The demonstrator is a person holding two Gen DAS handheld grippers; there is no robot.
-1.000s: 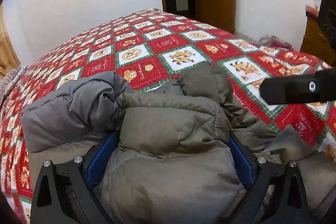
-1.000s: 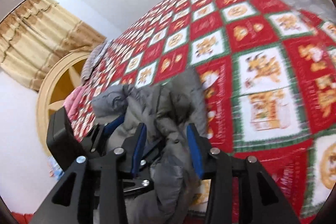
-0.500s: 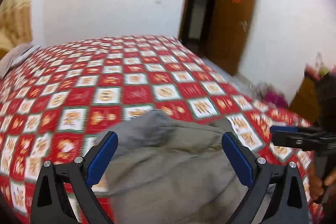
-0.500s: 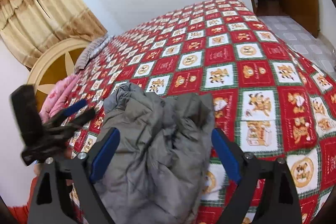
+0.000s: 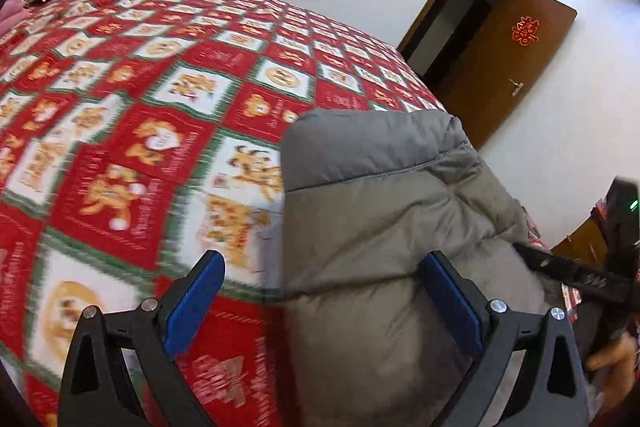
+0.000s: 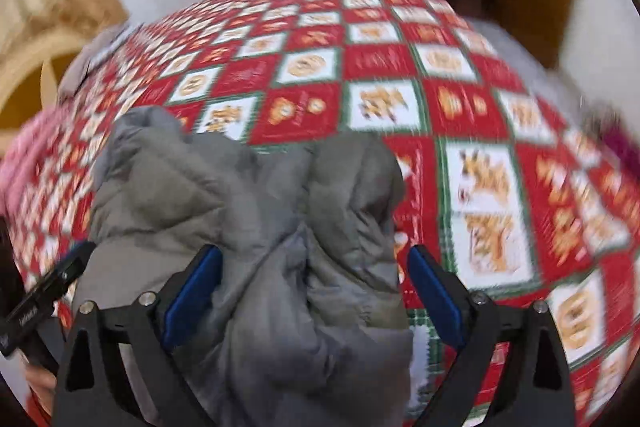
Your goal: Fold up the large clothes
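The grey padded jacket (image 6: 256, 227) is lying bundled on the near part of the red patchwork bedspread (image 5: 132, 131), no longer pinched as it was a second ago. The right gripper (image 6: 314, 291) has just been opening and is now standing wide astride the folds without pressing them. The left gripper (image 5: 320, 307) is also gaping, over the jacket's edge, so this fold is probably finished.
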